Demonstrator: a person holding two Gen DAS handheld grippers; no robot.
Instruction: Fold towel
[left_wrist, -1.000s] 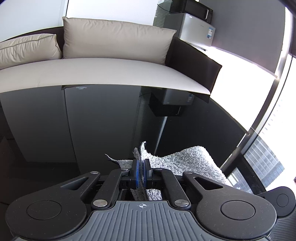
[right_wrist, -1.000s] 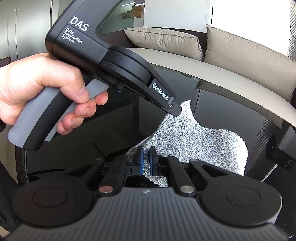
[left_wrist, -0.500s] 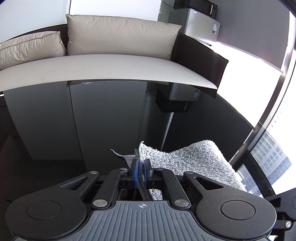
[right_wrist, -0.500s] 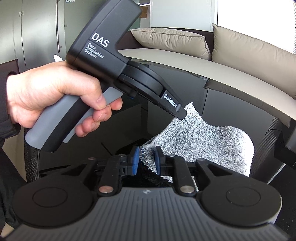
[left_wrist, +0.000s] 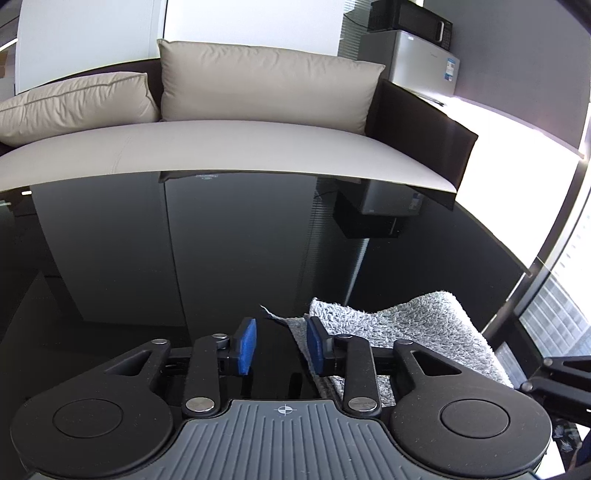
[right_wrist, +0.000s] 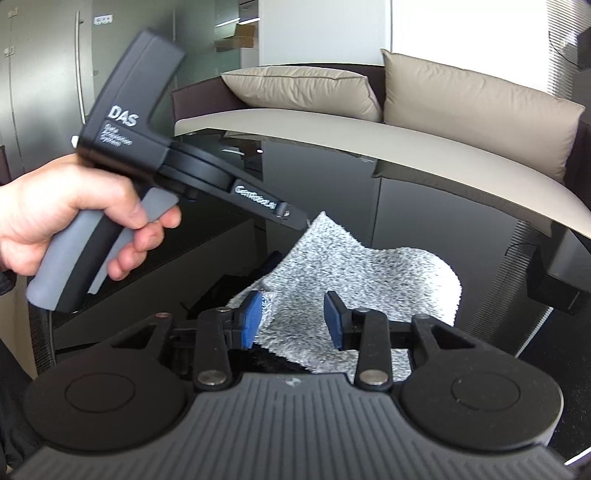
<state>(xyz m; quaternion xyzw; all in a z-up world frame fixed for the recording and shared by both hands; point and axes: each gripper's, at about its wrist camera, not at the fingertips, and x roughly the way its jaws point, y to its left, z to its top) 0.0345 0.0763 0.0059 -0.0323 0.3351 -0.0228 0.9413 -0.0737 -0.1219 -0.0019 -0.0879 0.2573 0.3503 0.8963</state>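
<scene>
A glossy black worktop (left_wrist: 229, 266) mirrors the room, with a beige sofa (left_wrist: 221, 147) behind it and a small fridge (left_wrist: 424, 62) beyond the sofa's end. The grey towel (right_wrist: 354, 273) lies on the worktop in front of the sofa, its near edge hidden by both tools. The left gripper (left_wrist: 280, 343) and right gripper (right_wrist: 293, 319) are opening; the left fingers look clear of the cloth, while the towel lies between the right ones, seemingly unpinched.

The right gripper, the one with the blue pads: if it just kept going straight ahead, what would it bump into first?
Most likely the fluffy grey towel lying on the glossy black table. The right gripper, its jaws opening, already has towel between its pads without pressing it.
</scene>
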